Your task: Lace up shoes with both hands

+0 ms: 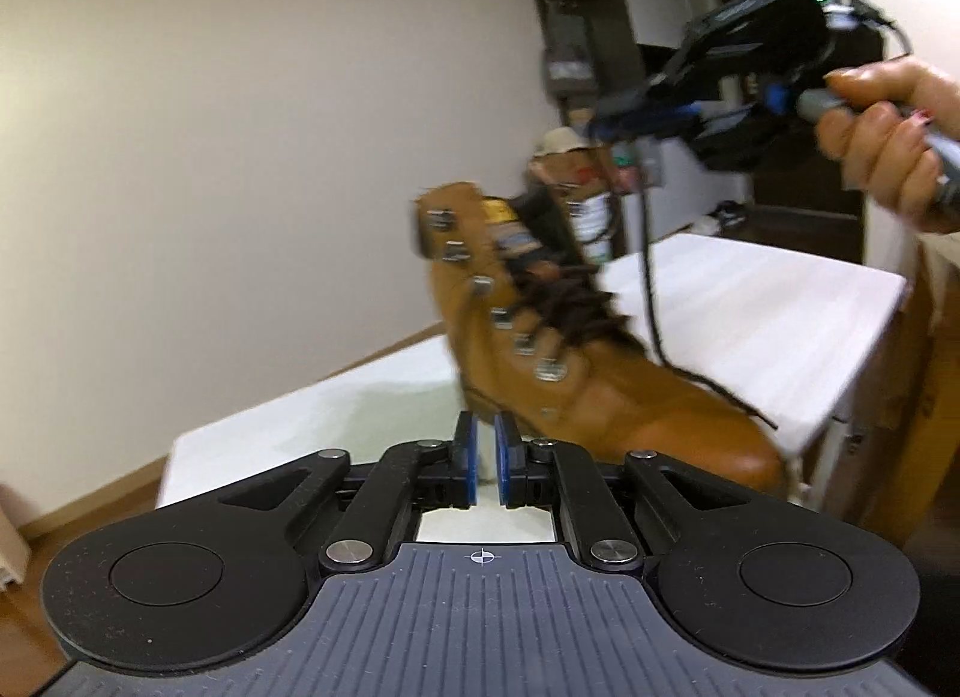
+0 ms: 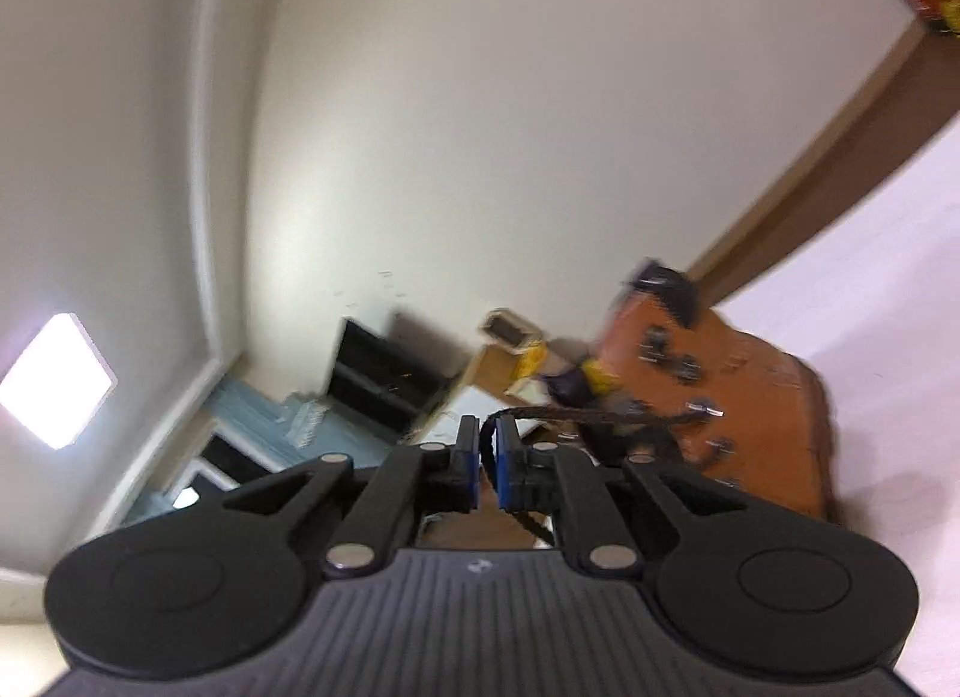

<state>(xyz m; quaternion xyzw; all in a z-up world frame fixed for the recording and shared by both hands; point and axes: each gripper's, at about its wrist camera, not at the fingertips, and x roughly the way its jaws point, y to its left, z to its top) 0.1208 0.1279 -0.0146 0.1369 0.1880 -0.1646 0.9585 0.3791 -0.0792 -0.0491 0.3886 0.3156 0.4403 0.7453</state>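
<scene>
A tan lace-up boot (image 1: 540,349) with metal eyelets lies tilted on a white table (image 1: 750,307), toe towards the right edge. My left gripper (image 1: 486,445) hovers just short of the boot's heel side, its blue pads a narrow gap apart with nothing between them. A hand (image 1: 888,126) holds my right gripper (image 1: 600,123) above and behind the boot. A dark brown lace (image 1: 651,277) hangs from it down to the toe. In the rolled right wrist view, the lace (image 2: 600,415) runs from the boot (image 2: 750,397) into my right gripper (image 2: 486,445), hugging one pad with a gap beside it.
A printed can (image 1: 591,217) stands behind the boot. Dark shelving (image 1: 576,36) and a doorway fill the back right. The table's right edge (image 1: 864,361) drops off near a brown cabinet. A ceiling light (image 2: 57,379) glows at the left.
</scene>
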